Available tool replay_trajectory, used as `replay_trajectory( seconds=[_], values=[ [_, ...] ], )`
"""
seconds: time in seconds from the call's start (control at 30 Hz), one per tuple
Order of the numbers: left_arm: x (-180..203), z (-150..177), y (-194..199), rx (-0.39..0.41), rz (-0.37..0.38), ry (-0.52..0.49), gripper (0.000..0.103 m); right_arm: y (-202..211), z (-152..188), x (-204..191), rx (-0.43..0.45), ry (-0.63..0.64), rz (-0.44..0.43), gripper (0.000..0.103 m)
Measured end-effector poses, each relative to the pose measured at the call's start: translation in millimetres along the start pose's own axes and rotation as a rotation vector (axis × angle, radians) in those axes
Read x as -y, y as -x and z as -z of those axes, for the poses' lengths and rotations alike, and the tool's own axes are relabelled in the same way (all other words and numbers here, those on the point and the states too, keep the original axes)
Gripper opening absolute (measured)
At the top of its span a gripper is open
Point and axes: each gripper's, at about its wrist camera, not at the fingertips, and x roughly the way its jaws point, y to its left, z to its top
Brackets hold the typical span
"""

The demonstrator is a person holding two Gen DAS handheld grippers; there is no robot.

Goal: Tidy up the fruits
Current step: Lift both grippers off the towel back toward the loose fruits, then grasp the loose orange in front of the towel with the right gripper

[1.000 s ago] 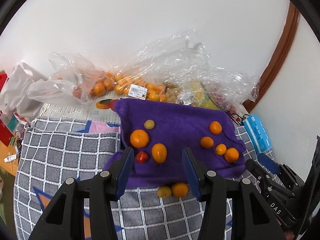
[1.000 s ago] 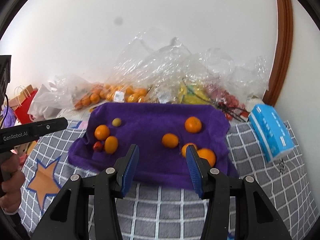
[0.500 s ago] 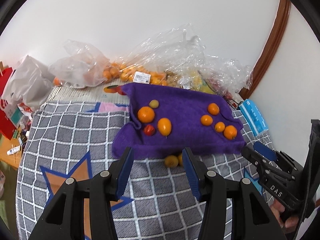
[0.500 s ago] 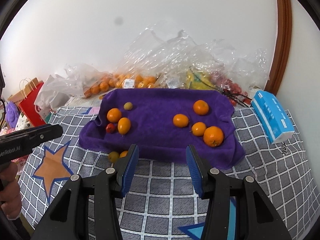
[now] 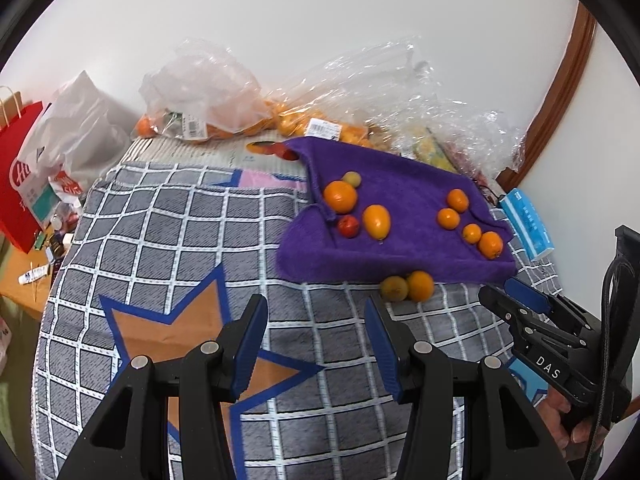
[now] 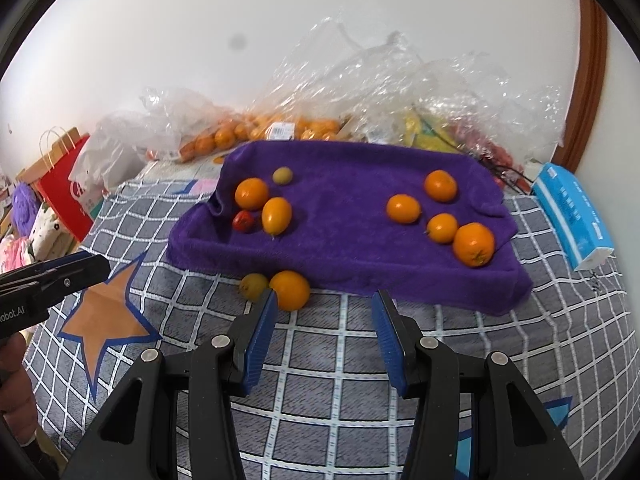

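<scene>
Both sets of fingers, left and right, stand apart and empty, while two stray fruits lie off the purple towel, at eleven o'clock from the right fingers, likely awaiting sorting.

Even, diffuse light is filling both fisheye views; shadows are staying soft. Glare is glinting off the plastic bags at upper centre. Straight lines are bowing toward black corner vignettes. Slight blur is softening the right view's background.

Black left gripper, blue ribbed pads, silver screws, right gripper alike, white lettering, partly cut off
</scene>
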Motion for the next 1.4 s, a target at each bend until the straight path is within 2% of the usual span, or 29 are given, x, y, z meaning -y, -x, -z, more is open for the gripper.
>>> replay_trajectory(
  seconds=[0.27,0.43,0.7,0.8,0.93,1.17,1.4],
  values=[
    [-24.8,1.9,-10.5,-0.018,0.004,0.031,0.048,-24.4,3.0,-17.6,-0.035,0.027,0.004,0.048],
    [-34.2,1.1,-20.0,-0.037,0.001,0.046,0.048,-40.3,4.4,-21.4,-0.051,0.033,0.008,0.041],
    [-39.1,-2.1,-33.3,-0.062,0.002,0.051,0.048,-61.3,1.2,-24.5,-0.075,0.034,-0.010,0.038],
    [-38.5,-4.1,-36.8,-0.066,0.006,0.047,0.048,-68.0,0.1,-24.6,-0.086,0.039,-0.015,0.034],
    [-37.2,-7.4,-41.4,-0.073,0.009,0.050,0.048,-75.0,-0.6,-24.7,-0.099,0.038,-0.037,0.034],
    [-37.5,-9.7,-48.1,-0.088,0.009,0.047,0.048,-86.1,1.1,-33.2,-0.103,0.081,-0.026,0.034],
    [-38.4,-10.3,-45.9,-0.090,-0.007,0.046,0.048,-90.8,1.6,-30.9,-0.101,0.055,-0.048,0.035]
  ],
)
